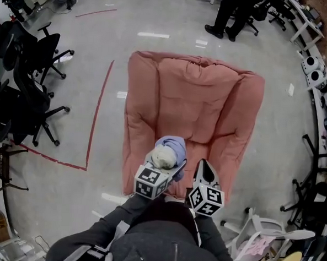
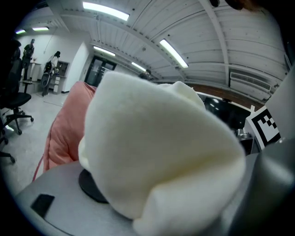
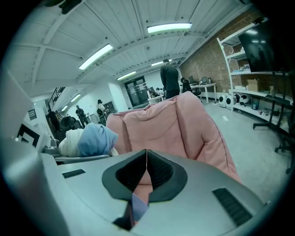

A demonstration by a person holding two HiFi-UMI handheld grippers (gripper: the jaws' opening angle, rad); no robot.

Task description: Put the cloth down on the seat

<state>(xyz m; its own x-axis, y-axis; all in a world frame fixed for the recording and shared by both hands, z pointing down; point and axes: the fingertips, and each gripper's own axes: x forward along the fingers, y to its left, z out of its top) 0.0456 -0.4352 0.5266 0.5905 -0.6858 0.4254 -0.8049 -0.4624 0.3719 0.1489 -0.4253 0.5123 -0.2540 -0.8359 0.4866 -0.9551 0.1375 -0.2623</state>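
Observation:
A pink padded seat (image 1: 195,107) lies open on the floor in front of me; it also shows in the right gripper view (image 3: 170,122) and the left gripper view (image 2: 64,133). My left gripper (image 1: 171,162) is shut on a bundled cloth (image 1: 171,147), cream with a blue part, held just above the seat's near end. That cloth (image 2: 156,156) fills the left gripper view and hides the jaws. My right gripper (image 1: 206,167) hovers beside it to the right, its tips (image 3: 146,154) shut together. From there the cloth (image 3: 90,138) sits to the left.
Black office chairs (image 1: 28,86) stand at the left beyond a red tape line (image 1: 98,112) on the grey floor. People (image 1: 231,15) stand behind the seat. A white frame (image 1: 262,232) lies at the lower right, and shelving (image 1: 316,70) runs along the right wall.

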